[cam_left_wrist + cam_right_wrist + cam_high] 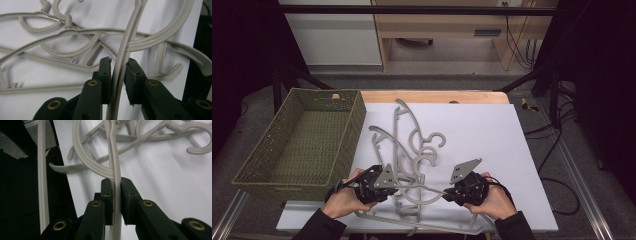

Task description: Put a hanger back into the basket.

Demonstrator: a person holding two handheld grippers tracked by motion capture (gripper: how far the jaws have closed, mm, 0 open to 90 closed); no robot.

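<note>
Several grey plastic hangers point(404, 145) lie tangled on a white sheet point(482, 130). One thin hanger bar point(422, 187) runs between my two grippers near the front edge. My left gripper point(399, 186) points right and is shut on that bar; in the left gripper view the bar point(125, 42) passes upright between the pads of the gripper point(118, 65). My right gripper point(447, 192) points left and is shut on the bar's other end. In the right gripper view the bar point(113, 157) is pinched between the jaws of the gripper point(117, 184).
A green woven basket point(347, 145) stands at the left, touching the sheet's edge, with nothing visible inside. Other hangers point(62, 52) cross under the held bar. Hooks point(200, 147) lie on the sheet beyond. The table's wooden edge point(432, 96) is at the back.
</note>
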